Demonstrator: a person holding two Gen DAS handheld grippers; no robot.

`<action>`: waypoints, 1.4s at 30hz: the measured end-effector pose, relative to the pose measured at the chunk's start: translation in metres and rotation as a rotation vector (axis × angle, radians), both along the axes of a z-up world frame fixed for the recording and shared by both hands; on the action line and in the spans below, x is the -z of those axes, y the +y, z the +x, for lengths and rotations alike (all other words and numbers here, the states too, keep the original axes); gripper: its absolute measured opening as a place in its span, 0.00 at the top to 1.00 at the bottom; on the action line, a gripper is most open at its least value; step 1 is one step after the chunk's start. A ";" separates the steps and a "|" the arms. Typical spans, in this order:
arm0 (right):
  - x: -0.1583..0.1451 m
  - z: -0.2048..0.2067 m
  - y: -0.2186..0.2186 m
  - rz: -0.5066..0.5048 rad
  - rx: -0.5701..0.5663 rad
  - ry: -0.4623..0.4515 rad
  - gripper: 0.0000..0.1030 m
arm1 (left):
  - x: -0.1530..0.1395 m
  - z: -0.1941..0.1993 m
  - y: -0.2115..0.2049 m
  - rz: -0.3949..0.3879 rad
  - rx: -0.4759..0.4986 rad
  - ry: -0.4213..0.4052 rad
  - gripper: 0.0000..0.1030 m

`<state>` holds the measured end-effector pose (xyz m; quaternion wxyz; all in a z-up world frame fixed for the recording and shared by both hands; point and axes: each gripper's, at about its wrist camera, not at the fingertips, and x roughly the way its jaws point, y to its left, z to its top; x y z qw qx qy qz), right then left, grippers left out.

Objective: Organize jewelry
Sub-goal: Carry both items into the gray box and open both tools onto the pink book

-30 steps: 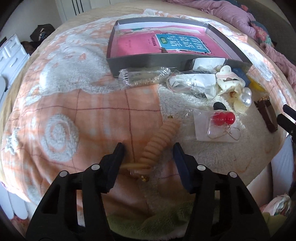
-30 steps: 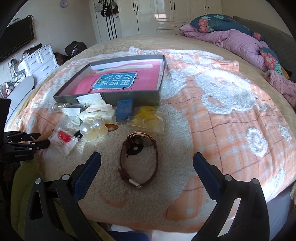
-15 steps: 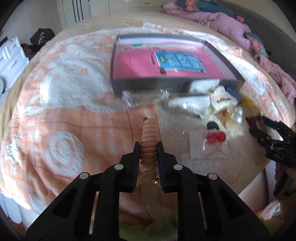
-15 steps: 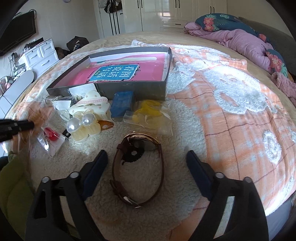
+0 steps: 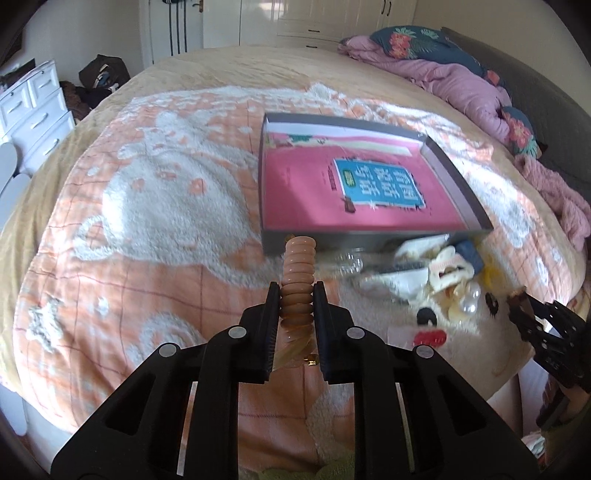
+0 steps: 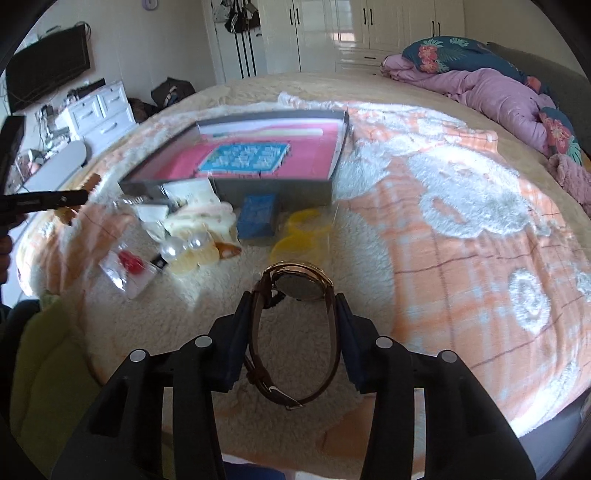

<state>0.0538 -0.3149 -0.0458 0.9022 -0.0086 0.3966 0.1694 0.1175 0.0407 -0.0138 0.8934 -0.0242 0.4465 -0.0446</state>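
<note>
I see bright daylight across the blanket (image 5: 155, 206), with glare on the white wardrobe doors (image 6: 332, 33) at the top. Both views bulge and darken at the corners. The clutter at right centre of the left view is motion-blurred.

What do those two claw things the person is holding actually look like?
Both are matte black plastic. The left gripper has two angular, cut-out arms dotted with round silver bolts, ending in flat black jaws. The right gripper is built the same way, but its jaws carry blue pads. No cables show.
</note>
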 end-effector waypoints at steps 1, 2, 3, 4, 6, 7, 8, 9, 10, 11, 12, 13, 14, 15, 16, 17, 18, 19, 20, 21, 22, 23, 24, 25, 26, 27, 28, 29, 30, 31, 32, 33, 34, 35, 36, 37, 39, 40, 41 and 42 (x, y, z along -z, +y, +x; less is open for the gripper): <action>-0.004 -0.001 -0.001 -0.002 0.000 -0.012 0.59 | -0.002 0.002 0.001 -0.001 -0.002 -0.006 0.89; -0.009 -0.002 -0.002 -0.006 0.000 -0.026 0.59 | -0.004 0.004 0.001 -0.002 -0.003 -0.011 0.89; -0.014 -0.002 -0.004 -0.006 0.006 -0.041 0.59 | -0.005 0.005 0.001 -0.002 -0.004 -0.013 0.89; -0.019 -0.001 -0.006 -0.001 0.010 -0.052 0.59 | -0.008 0.007 0.001 -0.006 -0.005 -0.019 0.89; -0.028 0.002 -0.010 0.003 0.020 -0.079 0.59 | -0.011 0.010 0.001 -0.008 -0.003 -0.028 0.89; -0.034 0.005 -0.011 0.005 0.021 -0.093 0.59 | -0.013 0.012 0.000 -0.010 -0.001 -0.032 0.89; -0.038 0.008 -0.012 0.006 0.024 -0.106 0.59 | -0.015 0.015 -0.001 -0.010 0.001 -0.036 0.89; -0.042 0.011 -0.013 0.006 0.029 -0.119 0.59 | -0.016 0.017 -0.001 -0.012 0.000 -0.039 0.89; -0.046 0.015 -0.013 0.007 0.031 -0.129 0.59 | -0.017 0.019 -0.001 -0.014 0.000 -0.041 0.89; -0.051 0.020 -0.013 0.009 0.033 -0.142 0.59 | -0.018 0.022 -0.002 -0.017 0.001 -0.043 0.89; -0.054 0.024 -0.013 0.009 0.036 -0.152 0.59 | -0.020 0.024 -0.003 -0.018 0.002 -0.045 0.89; -0.058 0.029 -0.013 0.010 0.037 -0.164 0.59 | -0.021 0.027 -0.004 -0.018 0.004 -0.048 0.89; -0.061 0.034 -0.012 0.010 0.037 -0.175 0.59 | -0.022 0.030 -0.005 -0.018 0.005 -0.050 0.89; -0.063 0.038 -0.011 0.010 0.037 -0.183 0.59 | -0.023 0.033 -0.005 -0.020 0.007 -0.053 0.89; -0.066 0.044 -0.009 0.014 0.034 -0.191 0.59 | -0.024 0.035 -0.006 -0.019 0.008 -0.055 0.89; -0.067 0.048 -0.008 0.017 0.032 -0.195 0.59 | -0.024 0.039 -0.008 -0.013 0.009 -0.057 0.89; -0.070 0.054 -0.006 0.024 0.030 -0.202 0.59 | -0.025 0.042 -0.009 -0.012 0.008 -0.058 0.89; -0.072 0.059 -0.004 0.027 0.028 -0.206 0.59 | -0.025 0.047 -0.010 -0.014 0.011 -0.058 0.89; -0.073 0.065 -0.003 0.028 0.026 -0.210 0.59 | -0.025 0.050 -0.011 -0.015 0.011 -0.058 0.89; -0.073 0.073 -0.001 0.024 0.022 -0.206 0.59 | -0.025 0.054 -0.012 -0.015 0.012 -0.058 0.89; -0.073 0.080 0.002 0.024 0.022 -0.201 0.59 | -0.026 0.056 -0.012 -0.013 0.013 -0.059 0.89; -0.072 0.089 0.004 0.028 0.018 -0.194 0.59 | -0.025 0.060 -0.014 -0.005 0.015 -0.064 0.89; -0.071 0.094 0.007 0.027 0.011 -0.189 0.59 | -0.025 0.063 -0.015 0.001 0.016 -0.065 0.89; -0.070 0.099 0.010 0.022 0.007 -0.187 0.59 | -0.024 0.066 -0.016 0.006 0.018 -0.066 0.89; -0.069 0.105 0.014 0.016 0.000 -0.184 0.59 | -0.023 0.071 -0.018 0.010 0.021 -0.065 0.89; -0.068 0.109 0.017 0.013 -0.007 -0.180 0.59 | -0.021 0.074 -0.019 0.013 0.023 -0.065 0.89; -0.067 0.113 0.020 0.013 -0.013 -0.175 0.59 | -0.020 0.077 -0.020 0.015 0.024 -0.064 0.89; -0.066 0.117 0.023 0.013 -0.020 -0.170 0.59 | -0.016 0.083 -0.021 0.021 0.026 -0.061 0.89; -0.063 0.122 0.026 0.007 -0.027 -0.162 0.59 | -0.015 0.086 -0.022 0.023 0.028 -0.059 0.89; -0.060 0.127 0.029 0.001 -0.029 -0.152 0.59 | -0.012 0.089 -0.023 0.025 0.031 -0.055 0.89; -0.058 0.131 0.032 0.001 -0.033 -0.141 0.59 | -0.009 0.094 -0.024 0.026 0.034 -0.050 0.89; -0.055 0.136 0.035 0.002 -0.040 -0.126 0.59 | -0.007 0.097 -0.026 0.029 0.037 -0.047 0.89; -0.052 0.140 0.038 -0.001 -0.043 -0.116 0.59 | -0.005 0.101 -0.027 0.035 0.041 -0.044 0.89; -0.049 0.144 0.041 -0.004 -0.049 -0.103 0.59 | -0.002 0.105 -0.028 0.039 0.045 -0.039 0.89; -0.046 0.146 0.043 -0.004 -0.051 -0.095 0.59 | 0.002 0.109 -0.029 0.040 0.050 -0.034 0.89; -0.043 0.150 0.046 -0.002 -0.053 -0.080 0.59 | 0.003 0.111 -0.030 0.042 0.054 -0.032 0.89; -0.037 0.157 0.051 -0.001 -0.058 -0.057 0.59 | 0.008 0.116 -0.031 0.051 0.061 -0.029 0.89; -0.034 0.160 0.052 -0.001 -0.058 -0.047 0.59 | 0.010 0.117 -0.031 0.055 0.063 -0.026 0.89; -0.031 0.164 0.055 0.000 -0.058 -0.033 0.59 | 0.012 0.119 -0.031 0.056 0.065 -0.024 0.89; -0.028 0.167 0.056 -0.002 -0.055 -0.024 0.59 | 0.014 0.120 -0.031 0.057 0.068 -0.022 0.89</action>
